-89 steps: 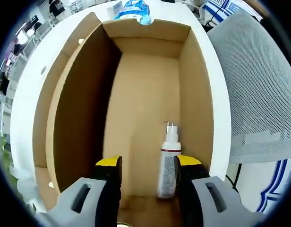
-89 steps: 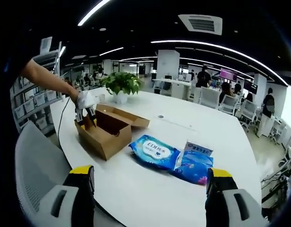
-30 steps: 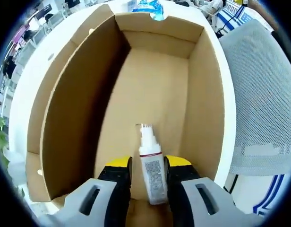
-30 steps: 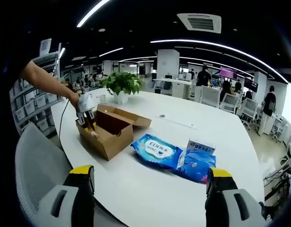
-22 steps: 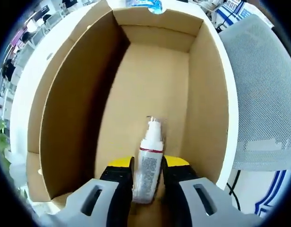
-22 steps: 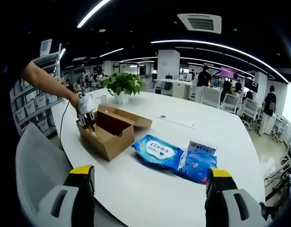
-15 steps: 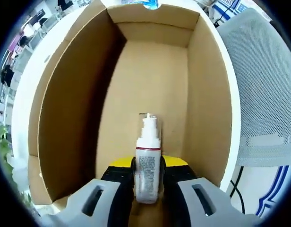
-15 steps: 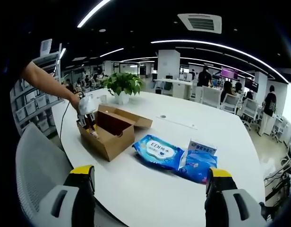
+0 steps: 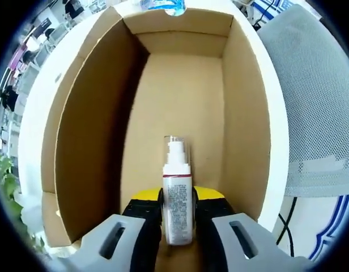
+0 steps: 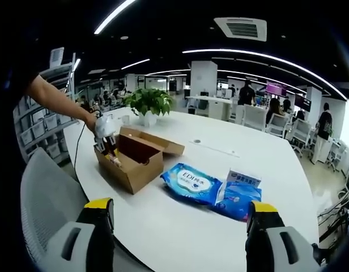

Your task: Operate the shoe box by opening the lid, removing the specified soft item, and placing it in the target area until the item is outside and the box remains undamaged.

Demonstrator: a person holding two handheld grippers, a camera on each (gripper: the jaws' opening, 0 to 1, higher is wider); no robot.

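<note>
The open cardboard shoe box (image 9: 242,113) lies below me in the left gripper view, its brown floor bare. My left gripper (image 9: 178,198) is shut on a white pump bottle (image 9: 177,192) with a clear cap, held upright between the yellow-tipped jaws just above the box floor. In the right gripper view the same box (image 10: 133,160) sits on the white table (image 10: 186,226) with its lid folded back, and the left gripper (image 10: 106,136) dips into its near end under a person's arm (image 10: 55,96). My right gripper (image 10: 177,218) hangs open well above the table.
Blue soft packs (image 10: 191,184) and a small blue-white packet (image 10: 239,181) lie on the table right of the box. A potted plant (image 10: 145,105) stands behind it. A grey mesh chair (image 9: 310,96) flanks the box; another chair back (image 10: 41,198) is at the table's near left.
The left jaws have closed on the bottle, which has gone from lying tilted on the box floor to upright and centred between them. The right gripper has barely moved.
</note>
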